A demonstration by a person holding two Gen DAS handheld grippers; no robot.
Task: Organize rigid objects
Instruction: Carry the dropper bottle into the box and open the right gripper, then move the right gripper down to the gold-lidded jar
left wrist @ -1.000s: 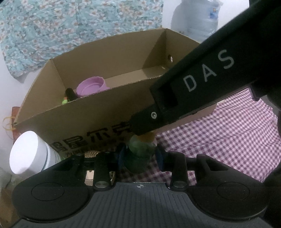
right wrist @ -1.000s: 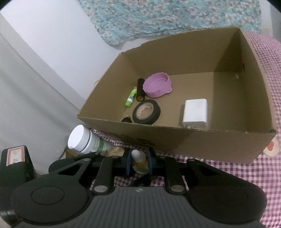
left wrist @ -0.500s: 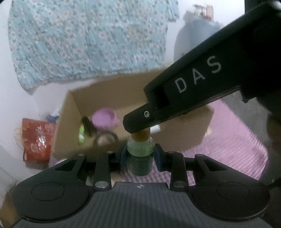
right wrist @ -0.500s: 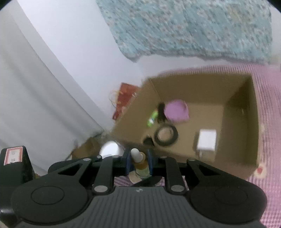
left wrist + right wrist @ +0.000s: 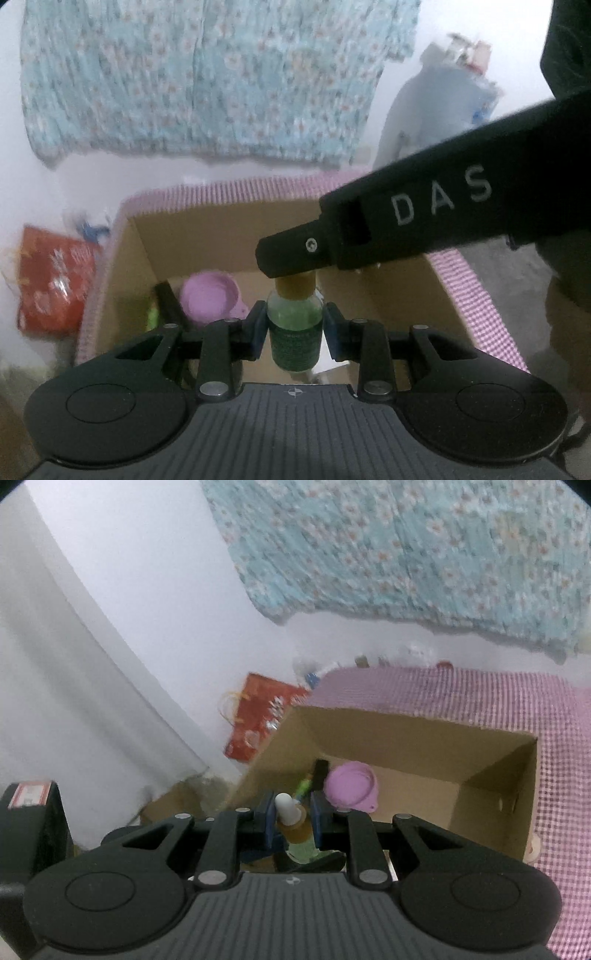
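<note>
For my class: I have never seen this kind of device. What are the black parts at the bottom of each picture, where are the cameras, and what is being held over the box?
There is no robot: a person holds two hand grippers, each carrying a camera that looks along its fingers. The left gripper is shut on a green bottle with a tan cap. The right gripper is shut on a small bottle with a white tip. Beyond them, a cardboard box on a pink checked cloth holds a purple cup.

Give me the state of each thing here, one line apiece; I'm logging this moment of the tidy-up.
left gripper: shut on the green bottle, upright.
right gripper: shut on the small white-capped bottle.
cardboard box: open-topped, on the checked cloth.
purple cup: lying inside the box.
</note>
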